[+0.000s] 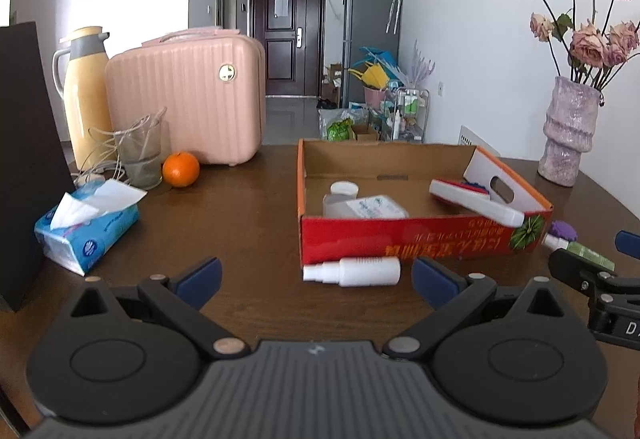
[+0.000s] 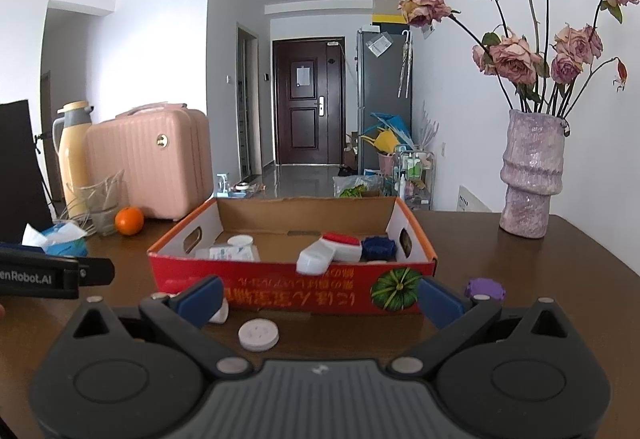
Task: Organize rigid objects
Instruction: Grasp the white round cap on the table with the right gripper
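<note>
Lying on its side on the dark table [image 1: 248, 207], a white spray bottle [image 1: 352, 271] rests just ahead of the left gripper [image 1: 316, 275], whose blue pads are spread wide with nothing between them. Behind the bottle stands the red cardboard box [image 1: 420, 239]. Over at the right gripper [image 2: 320, 299], also spread and empty, a white round lid [image 2: 259, 335] sits between its fingers, a purple cap [image 2: 485, 289] beside the right one.

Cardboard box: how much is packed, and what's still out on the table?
Done: the cardboard box holds a clear bottle, a white bottle with a red part and a blue piece. In hand: nothing; the left gripper and right gripper are open and empty. Left outside: the spray bottle, purple cap, green tube, round white lid.
</note>
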Tool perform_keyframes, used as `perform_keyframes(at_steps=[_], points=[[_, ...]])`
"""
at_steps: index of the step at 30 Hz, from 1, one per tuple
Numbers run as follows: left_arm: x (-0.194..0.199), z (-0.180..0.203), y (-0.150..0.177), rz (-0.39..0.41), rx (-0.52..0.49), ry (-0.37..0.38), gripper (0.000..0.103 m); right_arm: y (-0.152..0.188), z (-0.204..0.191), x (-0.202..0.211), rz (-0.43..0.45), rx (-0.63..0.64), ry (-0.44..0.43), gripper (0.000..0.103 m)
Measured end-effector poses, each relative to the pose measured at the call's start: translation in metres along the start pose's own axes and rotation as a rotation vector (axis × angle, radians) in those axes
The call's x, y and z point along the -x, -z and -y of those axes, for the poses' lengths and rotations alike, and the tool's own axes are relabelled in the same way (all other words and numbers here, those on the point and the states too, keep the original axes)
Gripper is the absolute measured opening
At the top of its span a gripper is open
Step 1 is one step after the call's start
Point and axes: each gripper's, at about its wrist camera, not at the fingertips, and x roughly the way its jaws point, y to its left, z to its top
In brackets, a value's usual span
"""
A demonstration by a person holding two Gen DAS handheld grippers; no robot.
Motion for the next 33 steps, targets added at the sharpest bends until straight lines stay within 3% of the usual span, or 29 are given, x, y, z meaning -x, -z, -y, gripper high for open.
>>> perform_keyframes(at_steps=[16, 33], points=[[-0.010, -0.019, 0.037, -0.064, 0.014, 0.015, 0.103, 0.037, -0.015, -0.013, -0.072, -0.012, -0.005, 0.103], [-0.011, -0.032, 0.038, -0.054, 0.075, -0.007, 0.103, 0.044, -0.019, -0.020, -0.095, -0.010, -0.017, 0.103]])
